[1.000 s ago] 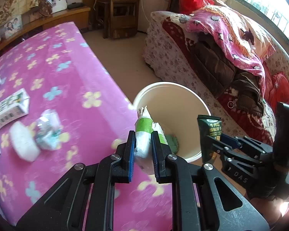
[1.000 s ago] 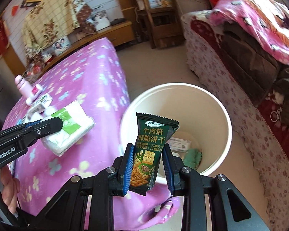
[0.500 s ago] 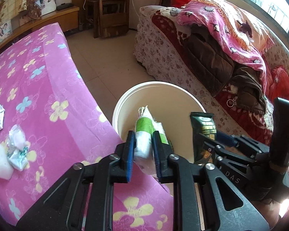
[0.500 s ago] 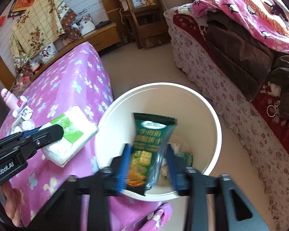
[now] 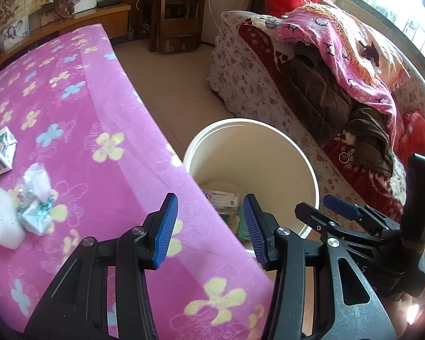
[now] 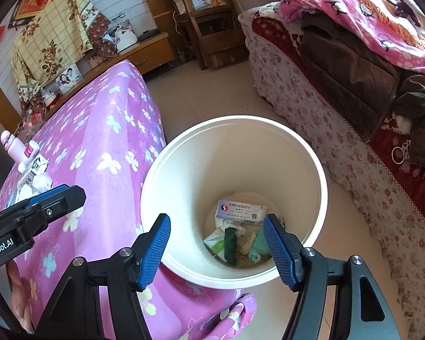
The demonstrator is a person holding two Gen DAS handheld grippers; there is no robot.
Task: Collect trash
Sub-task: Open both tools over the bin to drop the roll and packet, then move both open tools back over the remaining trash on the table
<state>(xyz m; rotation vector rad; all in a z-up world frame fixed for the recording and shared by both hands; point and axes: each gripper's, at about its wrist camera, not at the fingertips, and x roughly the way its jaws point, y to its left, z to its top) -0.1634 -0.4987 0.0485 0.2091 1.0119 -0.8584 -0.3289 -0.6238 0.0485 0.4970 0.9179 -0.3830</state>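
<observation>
left gripper: jaws just opened, empty; white-and-green tissue pack released. right gripper: likewise opened, dark green biscuit wrapper dropped. both lie in round cream plastic bin, 12 o'clock of the jaws.

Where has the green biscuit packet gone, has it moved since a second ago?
Yes. It has left the right gripper, whose jaws have just been opening and are empty, and now lies down in the bucket, beside the white box.
</observation>
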